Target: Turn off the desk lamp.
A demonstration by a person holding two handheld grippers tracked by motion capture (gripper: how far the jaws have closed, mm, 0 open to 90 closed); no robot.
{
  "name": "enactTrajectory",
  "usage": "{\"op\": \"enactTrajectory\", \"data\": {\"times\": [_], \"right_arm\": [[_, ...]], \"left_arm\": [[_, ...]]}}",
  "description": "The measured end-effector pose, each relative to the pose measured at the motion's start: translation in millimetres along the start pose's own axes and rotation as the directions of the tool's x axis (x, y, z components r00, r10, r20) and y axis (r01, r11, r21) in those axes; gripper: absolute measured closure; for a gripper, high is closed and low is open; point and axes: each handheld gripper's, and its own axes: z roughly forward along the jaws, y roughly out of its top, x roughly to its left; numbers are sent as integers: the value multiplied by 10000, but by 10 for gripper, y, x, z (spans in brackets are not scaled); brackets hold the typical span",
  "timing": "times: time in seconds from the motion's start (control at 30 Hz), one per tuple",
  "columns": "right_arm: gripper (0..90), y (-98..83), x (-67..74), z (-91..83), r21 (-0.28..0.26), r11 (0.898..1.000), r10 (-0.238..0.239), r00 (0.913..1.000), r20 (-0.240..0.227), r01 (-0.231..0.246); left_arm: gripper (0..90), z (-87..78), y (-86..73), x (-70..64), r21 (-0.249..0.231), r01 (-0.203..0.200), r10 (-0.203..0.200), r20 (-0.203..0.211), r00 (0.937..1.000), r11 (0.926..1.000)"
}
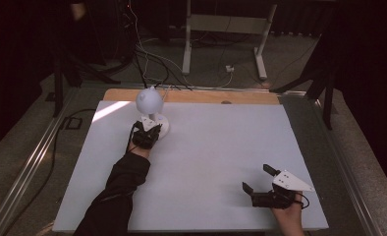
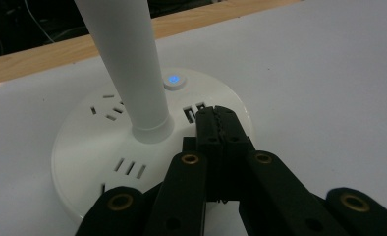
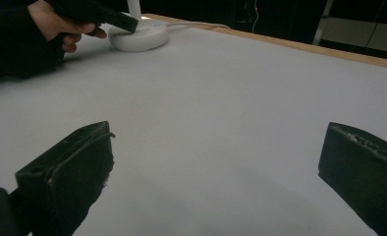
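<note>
A white desk lamp stands at the back left of the table, with a rounded head [image 1: 149,100], a white stem [image 2: 127,59] and a round base [image 2: 83,152] that carries socket slots and a small button lit blue [image 2: 172,78]. My left gripper [image 1: 155,128] is shut with nothing between its jaws. Its tips [image 2: 217,115] lie over the base beside the stem, short of the button; I cannot tell whether they touch it. My right gripper [image 1: 256,178] is open near the front right, jaws wide apart [image 3: 216,147] over bare table. From there the lamp base [image 3: 137,37] shows far off.
The white board [image 1: 211,162] lies on a wooden top whose edge [image 1: 196,96] shows at the back. Metal rails [image 1: 34,162] run along both sides. Cables [image 1: 147,54] and a white stand [image 1: 221,34] are on the floor behind.
</note>
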Motion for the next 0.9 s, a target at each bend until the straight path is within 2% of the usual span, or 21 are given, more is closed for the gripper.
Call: {"op": "enactTrajectory", "data": {"times": [0.3,0.37,0.43,0.53,0.57,0.6,0.73,0.77,0.9], "right_arm": [[0,1,-3,1,-23,10000,10,10000,-24,-10],[0,2,-4,-2,-32,10000,36,10000,-23,-36],[0,2,-5,-2,-44,10000,35,10000,-19,-35],[0,2,-4,3,-20,10000,31,10000,-33,-31],[0,2,-4,3,-20,10000,31,10000,-33,-31],[0,2,-4,7,-23,10000,5,10000,-40,-5],[0,3,-3,5,-18,10000,27,10000,-33,-27],[0,2,-6,3,-19,10000,30,10000,-30,-30],[0,3,-8,3,-20,10000,33,10000,-33,-33]], "left_arm": [[891,-99,94,-24,-192,265,-263,102,9996,9995],[850,-116,104,-31,-186,298,-297,72,9995,9994],[849,-130,106,-41,-119,342,-341,25,9994,9993],[766,-147,101,-59,-99,381,-383,-184,9991,9992],[766,-150,102,-63,-65,389,-390,-143,9991,9992],[696,-153,103,-66,-41,438,-438,-93,9990,9990],[643,-169,118,-75,73,602,-602,123,9981,9982],[575,-174,122,-82,102,655,-656,148,9977,9978],[479,-204,144,-106,247,701,-709,318,9970,9972]]}}
